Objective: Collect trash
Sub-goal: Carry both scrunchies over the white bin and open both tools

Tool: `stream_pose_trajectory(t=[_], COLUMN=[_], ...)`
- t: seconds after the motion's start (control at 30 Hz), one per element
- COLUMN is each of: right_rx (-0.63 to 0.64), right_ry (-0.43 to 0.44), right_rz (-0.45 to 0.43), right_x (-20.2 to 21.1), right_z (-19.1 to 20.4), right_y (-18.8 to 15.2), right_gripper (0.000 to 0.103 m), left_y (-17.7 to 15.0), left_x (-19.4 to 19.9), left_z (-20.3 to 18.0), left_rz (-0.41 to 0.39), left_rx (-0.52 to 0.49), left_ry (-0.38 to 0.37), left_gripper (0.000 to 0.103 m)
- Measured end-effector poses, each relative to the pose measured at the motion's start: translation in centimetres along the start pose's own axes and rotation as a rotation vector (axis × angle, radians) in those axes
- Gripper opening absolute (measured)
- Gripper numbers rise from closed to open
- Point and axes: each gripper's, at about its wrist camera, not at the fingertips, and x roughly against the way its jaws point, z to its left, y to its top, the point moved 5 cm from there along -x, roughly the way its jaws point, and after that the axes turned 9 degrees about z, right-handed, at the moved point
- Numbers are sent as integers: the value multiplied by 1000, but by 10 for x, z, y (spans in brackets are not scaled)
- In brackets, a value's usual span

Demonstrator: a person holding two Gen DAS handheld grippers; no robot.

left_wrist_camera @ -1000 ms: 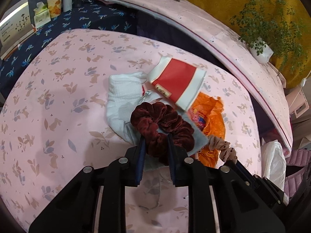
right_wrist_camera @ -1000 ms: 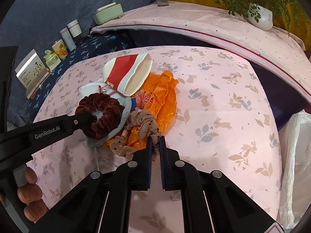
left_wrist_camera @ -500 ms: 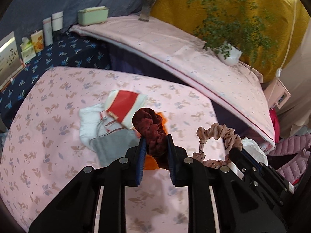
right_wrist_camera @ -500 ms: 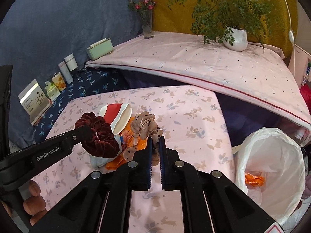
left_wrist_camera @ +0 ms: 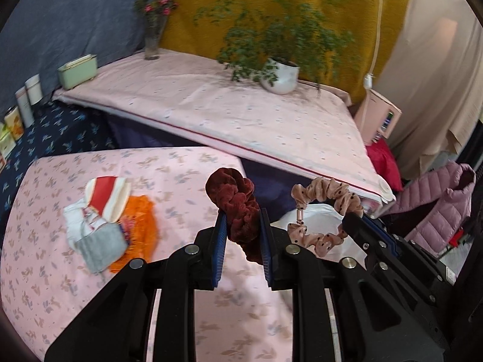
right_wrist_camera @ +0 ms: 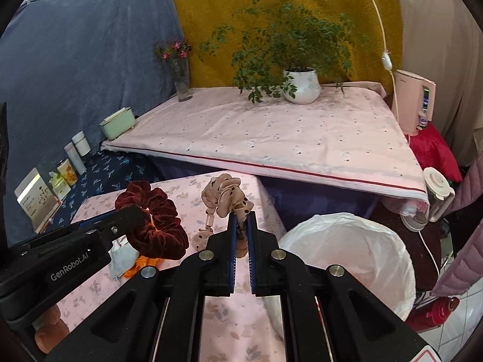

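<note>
We hold a dark red velvet scrunchie (left_wrist_camera: pixel 240 208) in the left gripper (left_wrist_camera: pixel 241 235) and a beige dotted fabric scrunchie (right_wrist_camera: pixel 225 196) in the right gripper (right_wrist_camera: pixel 241 241), jaws clamped on the gathered cloth, both soft, light and floppy, aloft near the white-lined bin (right_wrist_camera: pixel 347 241).

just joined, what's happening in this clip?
A person is clearing clutter off a pink floral table with two handheld grippers. The left gripper is shut on a dark red velvet scrunchie, the right gripper on a beige polka-dot scrunchie. Both are held in the air, off the table, next to a bin lined with a white bag. On the table lie an orange wrapper, a red-and-white pouch and grey and white cloths.
</note>
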Motion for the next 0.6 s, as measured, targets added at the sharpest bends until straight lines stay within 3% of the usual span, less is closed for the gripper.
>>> stream_pose_trajectory(t=[0.23,0.6], right_rx=[-67,-161], right_ry=[-62,-115], right_rz=[-17,-17], right_x=[17,23], right_z=[-56,-120], right_y=[-7,-21], right_gripper=[7,7], left_y=[-2,-9], left_x=[-10,-32], left_z=[-61,-115], left_rz=[19,73], left_rx=[-86,-169], left_ry=[-51,-109], left_gripper=[20,21])
